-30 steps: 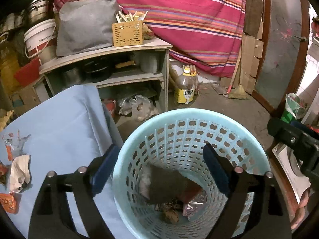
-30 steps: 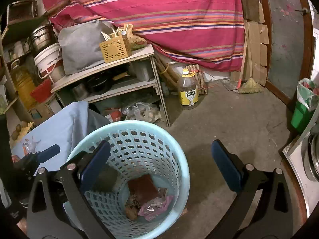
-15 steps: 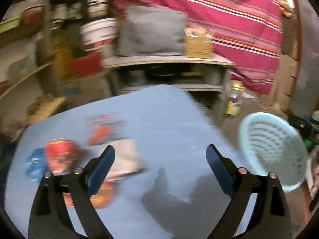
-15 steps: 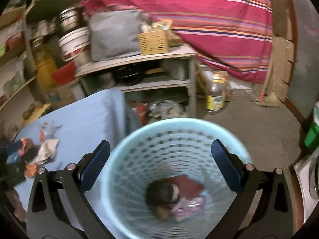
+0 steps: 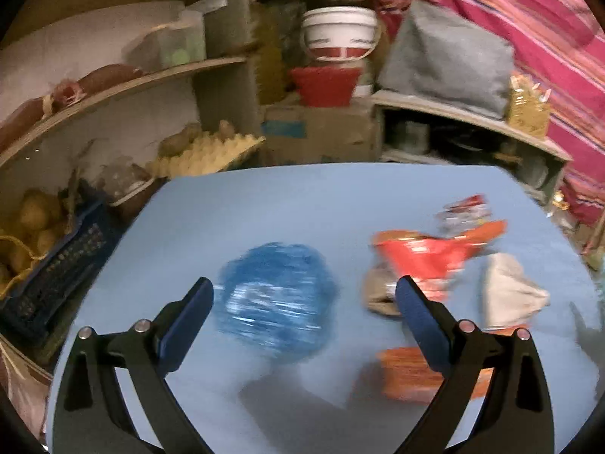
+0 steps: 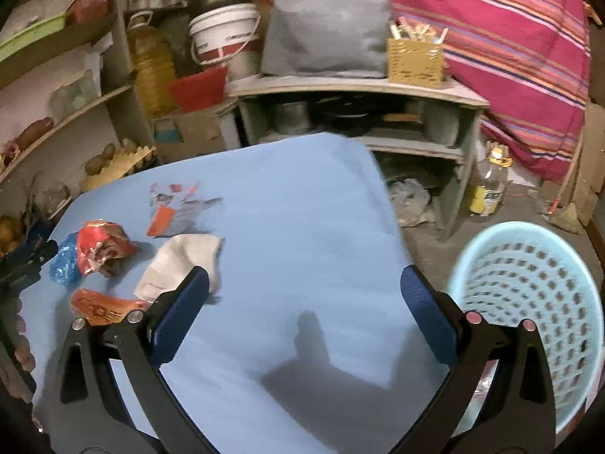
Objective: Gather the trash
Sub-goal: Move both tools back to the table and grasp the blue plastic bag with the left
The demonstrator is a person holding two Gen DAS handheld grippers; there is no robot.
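Cluttered storeroom with shelves, a white bucket and a striped pink cloth at the back, and up front a light blue surface (image 6: 302, 227) with the trash bunched at 1 end. So this looks like the reach-for-the-next-piece step, nothing is gripped at the moment.

Left tongs (image 5: 304, 297) are spread wide and empty, hovering right over a crumpled blue wrapper (image 5: 276, 299), which sits pretty much between the 2 tips. Just to the right of it there's a red snack bag (image 5: 427, 261), a white crumpled paper (image 5: 510, 291) and an orange packet (image 5: 408, 374) nearest the camera. The left view is motion-blurred, so I can't tell if the tips touch the surface.

Right tongs (image 6: 304, 310) are also wide apart and holding nothing, over the bare middle of the surface. The pale blue basket (image 6: 529, 283) stands on the floor off the right edge, well apart from the pile.

My guess for the next move: lower the left tongs around the blue wrapper and squeeze. It's crinkly and light, so it'll probably squash rather than slip. Then carry it across to the basket.
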